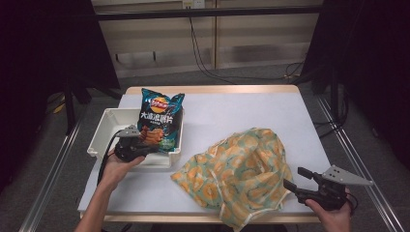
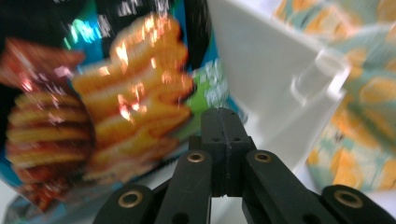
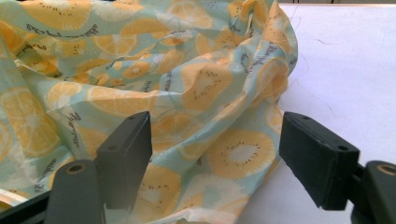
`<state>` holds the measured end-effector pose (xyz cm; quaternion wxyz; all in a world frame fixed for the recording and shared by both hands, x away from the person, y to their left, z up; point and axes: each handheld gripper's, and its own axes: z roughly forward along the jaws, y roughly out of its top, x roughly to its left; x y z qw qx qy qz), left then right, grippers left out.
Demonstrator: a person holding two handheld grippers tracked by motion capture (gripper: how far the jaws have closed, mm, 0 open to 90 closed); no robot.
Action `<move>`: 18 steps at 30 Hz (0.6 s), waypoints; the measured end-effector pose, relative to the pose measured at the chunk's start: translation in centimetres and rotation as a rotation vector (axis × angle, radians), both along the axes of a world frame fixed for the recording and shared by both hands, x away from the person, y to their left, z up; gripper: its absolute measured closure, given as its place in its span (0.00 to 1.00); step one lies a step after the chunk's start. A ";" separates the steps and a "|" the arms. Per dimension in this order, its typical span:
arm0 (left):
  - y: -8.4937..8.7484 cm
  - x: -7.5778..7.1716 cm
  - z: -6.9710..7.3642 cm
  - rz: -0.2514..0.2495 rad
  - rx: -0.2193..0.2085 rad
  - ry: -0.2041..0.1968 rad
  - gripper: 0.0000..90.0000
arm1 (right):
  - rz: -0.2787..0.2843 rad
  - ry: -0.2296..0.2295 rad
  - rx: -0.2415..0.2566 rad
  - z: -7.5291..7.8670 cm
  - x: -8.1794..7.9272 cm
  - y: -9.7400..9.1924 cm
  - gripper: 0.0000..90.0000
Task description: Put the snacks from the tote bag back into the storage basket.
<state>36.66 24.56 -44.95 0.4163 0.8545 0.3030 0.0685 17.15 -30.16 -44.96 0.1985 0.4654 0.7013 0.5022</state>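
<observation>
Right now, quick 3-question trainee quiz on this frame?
1. True or false: the left claw is shut.
2. The chip bag stands in: A) white bin B) fruit-print cloth bag C) the floor.
3. Fill in: the right claw points at the ____.

Key: 1 true; 2 A; 3 fruit-print cloth bag.

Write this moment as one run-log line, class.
left gripper: shut, empty, at chip bag in white bin | right gripper: open, beside patterned cloth bag | table
</observation>
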 end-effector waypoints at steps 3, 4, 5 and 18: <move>0.3 0.6 -0.9 0.051 0.054 0.018 1.00 | 0.000 0.004 -0.001 0.0 0.0 0.1 0.28; 0.4 0.8 -1.2 0.065 0.067 0.028 1.00 | 0.002 0.002 -0.004 0.0 0.0 0.1 0.28; 0.4 0.8 -1.2 0.065 0.067 0.028 1.00 | 0.002 0.002 -0.004 0.0 0.0 0.1 0.28; -1.7 2.7 -1.4 0.029 0.118 0.064 1.00 | 0.010 0.003 -0.007 -0.1 0.1 0.2 0.28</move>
